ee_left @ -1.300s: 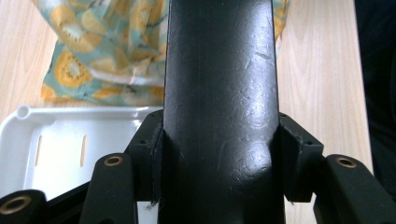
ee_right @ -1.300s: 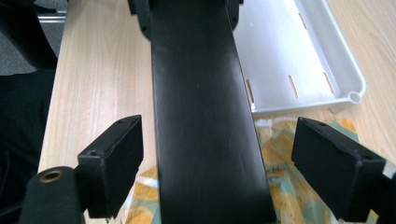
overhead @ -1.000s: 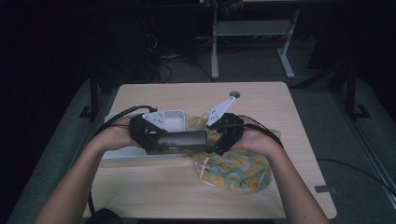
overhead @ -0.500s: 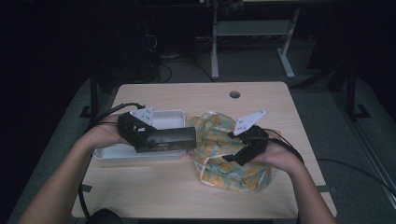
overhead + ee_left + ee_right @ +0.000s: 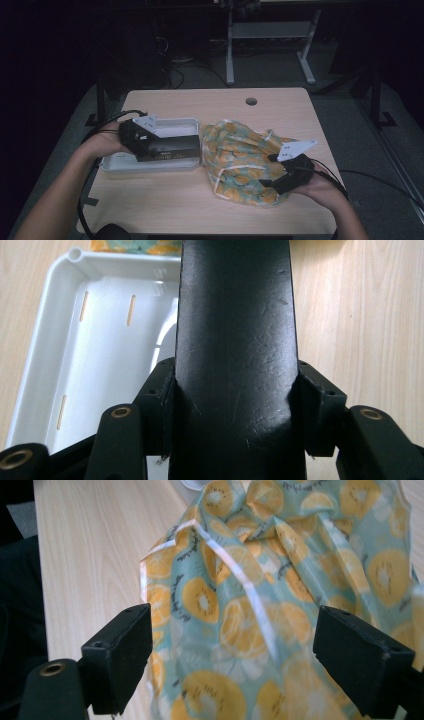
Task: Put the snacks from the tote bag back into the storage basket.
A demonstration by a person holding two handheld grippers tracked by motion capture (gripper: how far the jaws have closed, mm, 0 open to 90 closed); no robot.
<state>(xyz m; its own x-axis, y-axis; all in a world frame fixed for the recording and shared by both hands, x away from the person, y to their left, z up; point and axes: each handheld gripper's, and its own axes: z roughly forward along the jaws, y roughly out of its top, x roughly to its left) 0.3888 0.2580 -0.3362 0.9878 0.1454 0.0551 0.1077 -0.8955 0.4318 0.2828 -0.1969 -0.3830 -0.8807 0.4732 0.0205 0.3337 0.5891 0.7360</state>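
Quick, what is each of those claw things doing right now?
Left gripper: shut on a black box.
Right gripper: open, at the fruit-print bag.

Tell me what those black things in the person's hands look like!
Each hand holds a black gripper. The left gripper and the right gripper each carry a pale three-cornered plate on top and trail a black cable. Close up, each has two chunky black jaws with blocky pads and small brass-coloured rings at the joints. The forearms are bare, with no sleeves showing.
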